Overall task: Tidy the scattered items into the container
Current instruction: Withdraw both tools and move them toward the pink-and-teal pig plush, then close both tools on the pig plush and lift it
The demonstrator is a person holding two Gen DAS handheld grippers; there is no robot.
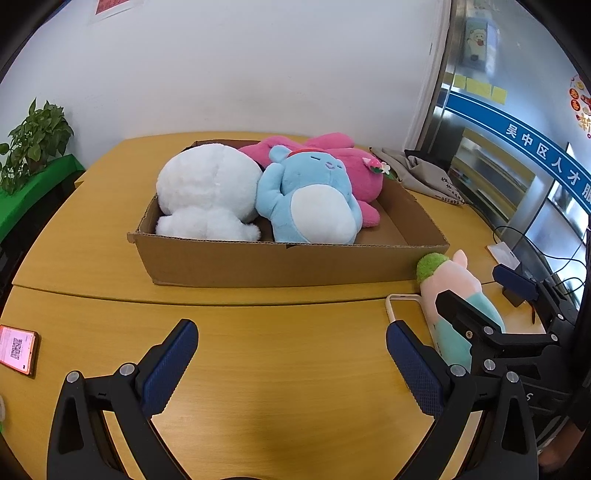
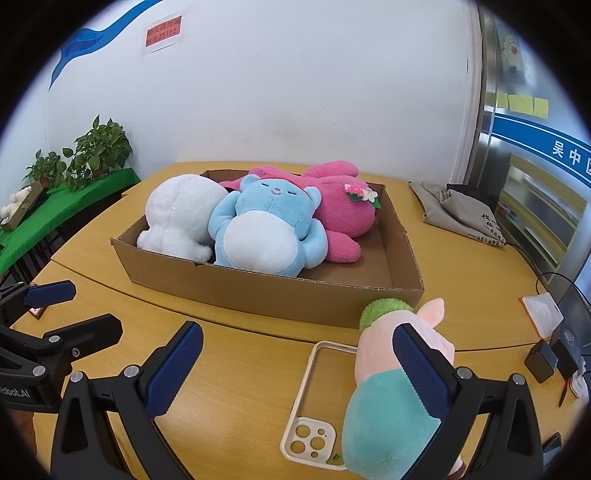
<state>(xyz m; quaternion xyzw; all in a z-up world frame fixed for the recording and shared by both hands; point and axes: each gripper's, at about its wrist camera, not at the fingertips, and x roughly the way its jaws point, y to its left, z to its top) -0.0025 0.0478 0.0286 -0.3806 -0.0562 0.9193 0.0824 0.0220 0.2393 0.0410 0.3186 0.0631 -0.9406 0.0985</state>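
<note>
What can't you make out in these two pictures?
- Pink plush: both views, the blue plush covers much of it.
- White plush: its face is turned away in both views.
- Pastel plush: right wrist view, a right tong finger covers its side; its bottom is cut off.
- Red wall sign: text is too blurred.

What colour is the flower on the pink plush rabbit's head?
White, beside a small red strawberry; clearest in the right wrist view: flower.
</note>
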